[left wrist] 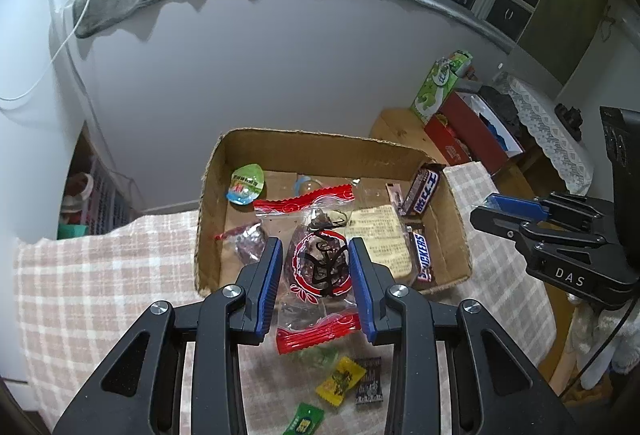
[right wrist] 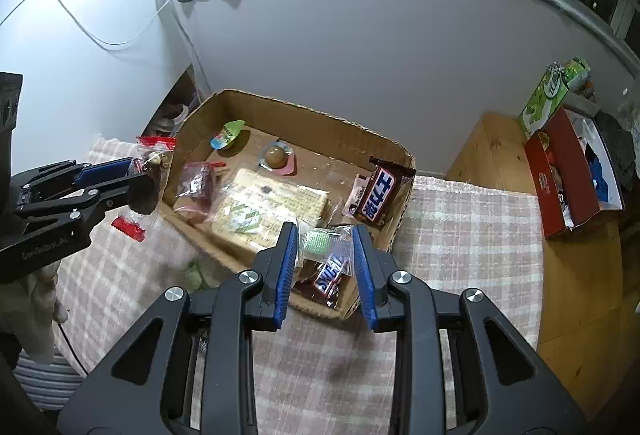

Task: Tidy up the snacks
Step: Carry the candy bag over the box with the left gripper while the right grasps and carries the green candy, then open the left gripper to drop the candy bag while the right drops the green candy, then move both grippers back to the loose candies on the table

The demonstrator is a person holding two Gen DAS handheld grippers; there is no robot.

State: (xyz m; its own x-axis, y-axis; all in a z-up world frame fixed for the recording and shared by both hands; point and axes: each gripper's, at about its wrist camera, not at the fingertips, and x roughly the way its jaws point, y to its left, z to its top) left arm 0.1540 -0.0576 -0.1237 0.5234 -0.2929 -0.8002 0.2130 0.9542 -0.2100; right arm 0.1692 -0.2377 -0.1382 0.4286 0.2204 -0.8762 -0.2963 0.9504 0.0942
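left wrist view: left gripper (left wrist: pixel 316 271) clamps a clear red-edged snack bag (left wrist: pixel 318 267), held over the near wall of the cardboard box (left wrist: pixel 208 203). right gripper (right wrist: pixel 325 267) pinches a small clear packet (right wrist: pixel 326 245) above the box's near corner, over a snickers bar (right wrist: pixel 328 277).

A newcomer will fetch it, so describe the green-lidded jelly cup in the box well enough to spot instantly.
Find the open cardboard box on the checked cloth. Look in its far left corner, where the jelly cup lies tipped by the wall. Its bright green lid with a blue edge sets it apart from the pink-rimmed cup holding something brown nearby.
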